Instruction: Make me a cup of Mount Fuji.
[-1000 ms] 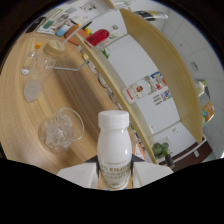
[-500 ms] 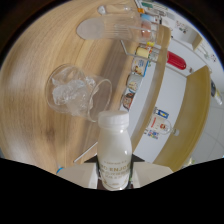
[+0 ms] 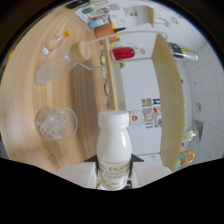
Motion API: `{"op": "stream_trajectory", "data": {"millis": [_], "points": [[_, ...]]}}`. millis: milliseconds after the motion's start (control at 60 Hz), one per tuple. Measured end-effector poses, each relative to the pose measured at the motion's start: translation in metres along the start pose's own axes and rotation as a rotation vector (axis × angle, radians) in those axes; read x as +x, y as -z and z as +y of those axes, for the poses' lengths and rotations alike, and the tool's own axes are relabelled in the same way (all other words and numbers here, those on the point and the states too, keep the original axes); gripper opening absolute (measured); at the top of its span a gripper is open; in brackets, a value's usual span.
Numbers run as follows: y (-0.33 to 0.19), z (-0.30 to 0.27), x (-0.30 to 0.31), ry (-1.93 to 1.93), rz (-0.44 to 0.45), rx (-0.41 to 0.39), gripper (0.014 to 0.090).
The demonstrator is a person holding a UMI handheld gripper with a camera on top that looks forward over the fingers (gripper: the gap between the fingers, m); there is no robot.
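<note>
The claw (image 3: 114, 176) is pinching one white bottle (image 3: 113, 148) above the wooden bench (image 3: 85, 95). One ice-filled glass (image 3: 55, 123) is sitting left of it, now lower and nearer than before.

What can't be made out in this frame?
- Claw: its tips sit behind the bottle and the dark rim, gripper view, so contact is unclear.
- Bottle label: lower lines cut off by the rim.
- Glass contents: pale lumps, too blurred to name.
- Small items at the counter's far end: too small to identify.
- Cap: seal state not visible.
</note>
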Motion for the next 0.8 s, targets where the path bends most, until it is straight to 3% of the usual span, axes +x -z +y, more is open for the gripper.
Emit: {"op": "stream_trajectory", "data": {"millis": [183, 333, 483, 800], "points": [[0.021, -0.023, 0.028, -0.654, -0.007, 0.177, 0.0487], [0.021, -0.014, 0.025, -1.095, -0.063, 0.211, 0.0486], [-0.008, 0.006, -0.014, -1.375, -0.148, 0.174, 0.0485], [-0.048, 0.034, -0.078, -1.422, -0.215, 0.054, 0.0484]]}}
